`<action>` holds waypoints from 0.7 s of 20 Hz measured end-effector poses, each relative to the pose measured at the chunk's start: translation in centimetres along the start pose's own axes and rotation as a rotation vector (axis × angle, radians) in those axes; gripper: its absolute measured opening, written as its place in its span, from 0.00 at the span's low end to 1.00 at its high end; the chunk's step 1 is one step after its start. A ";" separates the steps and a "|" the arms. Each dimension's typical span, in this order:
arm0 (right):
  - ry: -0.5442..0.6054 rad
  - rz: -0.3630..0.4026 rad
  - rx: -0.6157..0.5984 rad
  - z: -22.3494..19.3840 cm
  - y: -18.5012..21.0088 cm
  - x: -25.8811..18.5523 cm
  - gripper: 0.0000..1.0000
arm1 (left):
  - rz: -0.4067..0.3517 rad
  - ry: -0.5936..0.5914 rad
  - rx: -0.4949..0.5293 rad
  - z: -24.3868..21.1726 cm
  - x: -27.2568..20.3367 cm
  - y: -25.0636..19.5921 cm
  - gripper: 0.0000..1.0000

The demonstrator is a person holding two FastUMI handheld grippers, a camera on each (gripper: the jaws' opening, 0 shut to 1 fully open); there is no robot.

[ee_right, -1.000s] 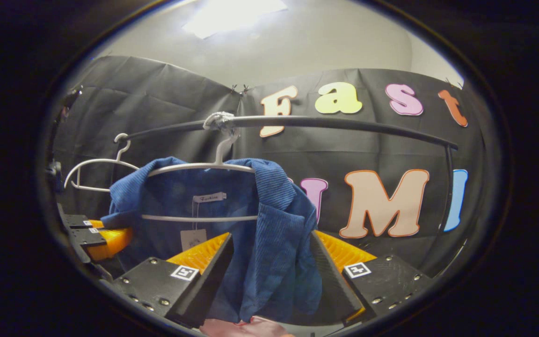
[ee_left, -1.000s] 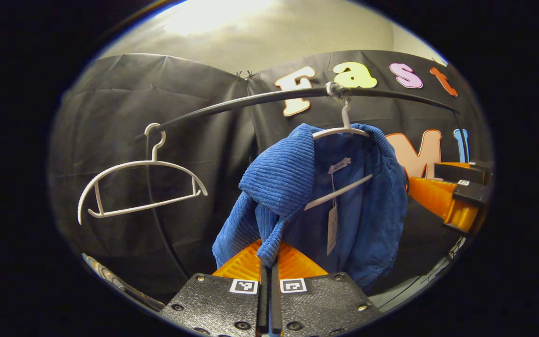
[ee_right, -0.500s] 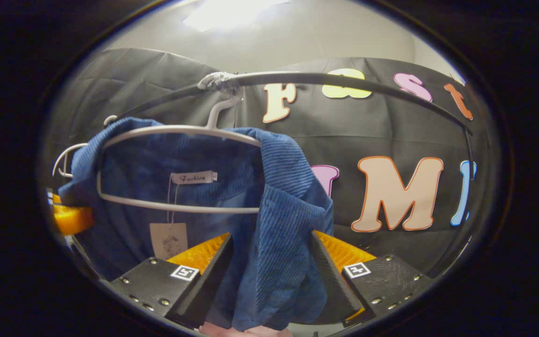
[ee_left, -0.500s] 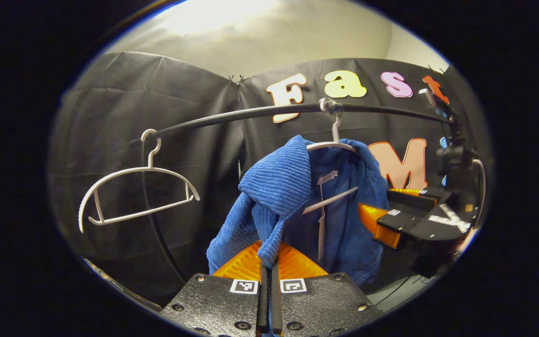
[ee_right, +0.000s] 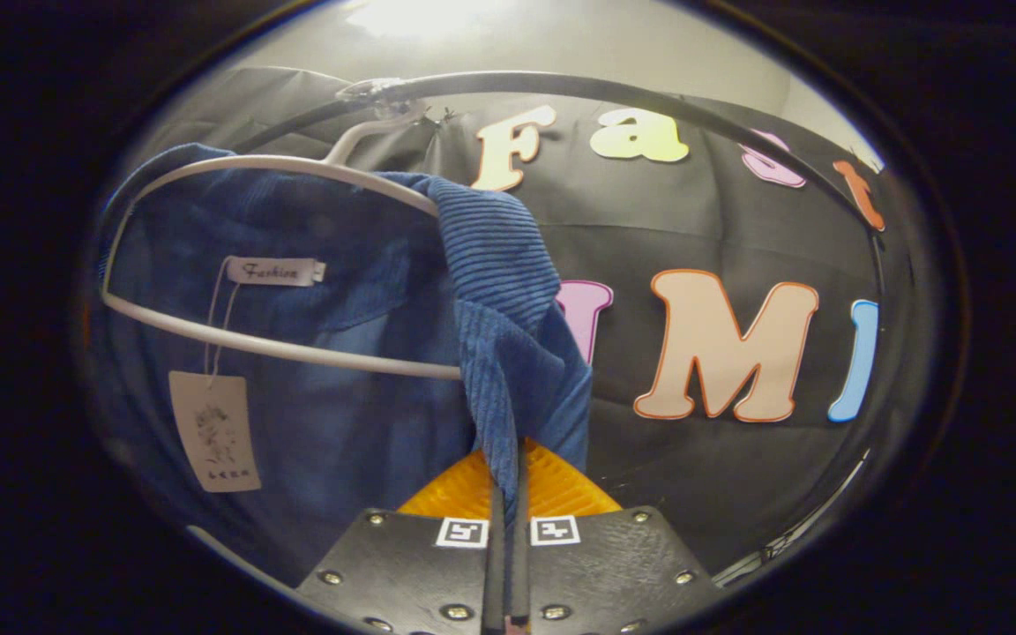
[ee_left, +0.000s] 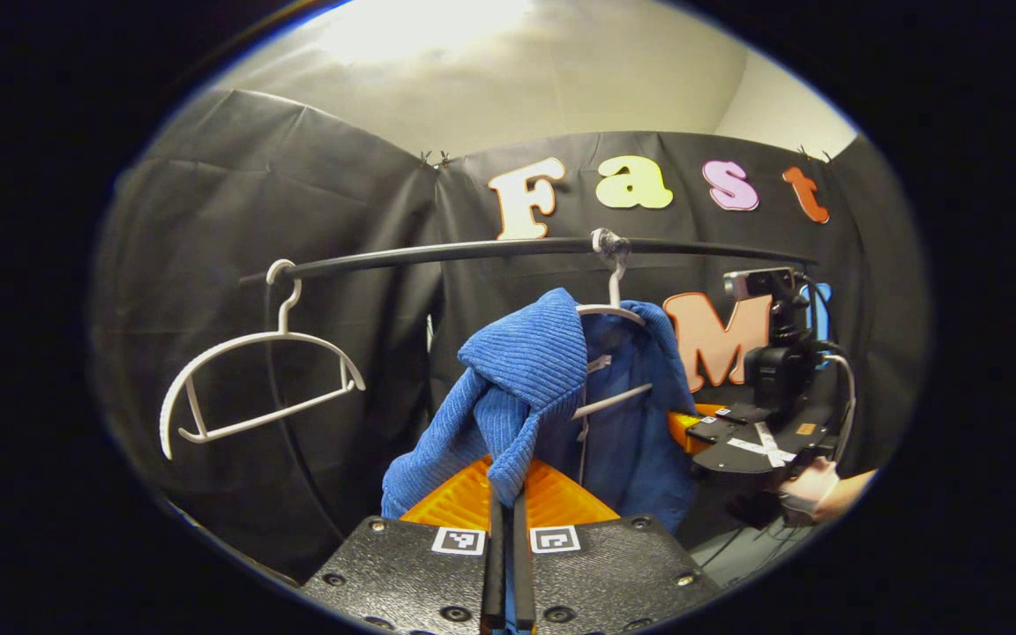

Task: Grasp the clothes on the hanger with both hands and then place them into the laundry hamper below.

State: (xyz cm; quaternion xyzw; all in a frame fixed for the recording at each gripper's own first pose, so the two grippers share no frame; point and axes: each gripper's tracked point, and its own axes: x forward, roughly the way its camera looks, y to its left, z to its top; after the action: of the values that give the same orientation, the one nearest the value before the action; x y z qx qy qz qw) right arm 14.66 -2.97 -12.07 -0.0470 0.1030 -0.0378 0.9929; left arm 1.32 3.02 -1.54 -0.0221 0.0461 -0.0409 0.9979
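Jacket (ee_right: 508, 265): blue ribbed corduroy cloth, matt. Hanger (ee_right: 279, 168): smooth white plastic. Paper tag (ee_right: 212, 430). Rail (ee_left: 437, 256): smooth black, slight sheen.

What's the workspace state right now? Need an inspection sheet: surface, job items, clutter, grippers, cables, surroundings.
Surface: pale floor strip at lower right of the left gripper view; hamper not made out.
Job's things: blue corduroy garment draped on a white hanger hooked to the black rail; paper tag dangles inside it.
Clutter: spare white hanger bare on the rail's left end.
Grippers: left gripper shut on the garment's left front edge; right gripper shut on the right front edge. A hand holds the right unit.
Cables: white cable loops off the right gripper; dark leads on the floor.
Surroundings: black cloth wall, pale ceiling above.
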 end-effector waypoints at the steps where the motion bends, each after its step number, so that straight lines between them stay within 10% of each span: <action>1: -0.006 -0.013 -0.002 0.3 -0.7 0.2 0.04 | -0.005 0.009 -0.014 0.1 -0.1 0.3 0.03; 14: -0.131 -0.131 0.005 5.0 -7.6 3.3 0.04 | -0.063 0.003 -0.052 4.0 -1.7 1.2 0.05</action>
State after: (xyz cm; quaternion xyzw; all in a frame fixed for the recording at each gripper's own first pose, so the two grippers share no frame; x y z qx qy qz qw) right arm 18.43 -10.40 -7.11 -0.0535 0.0345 -0.0997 0.9930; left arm 0.14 4.52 2.48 -0.0494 0.0477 -0.0712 0.9951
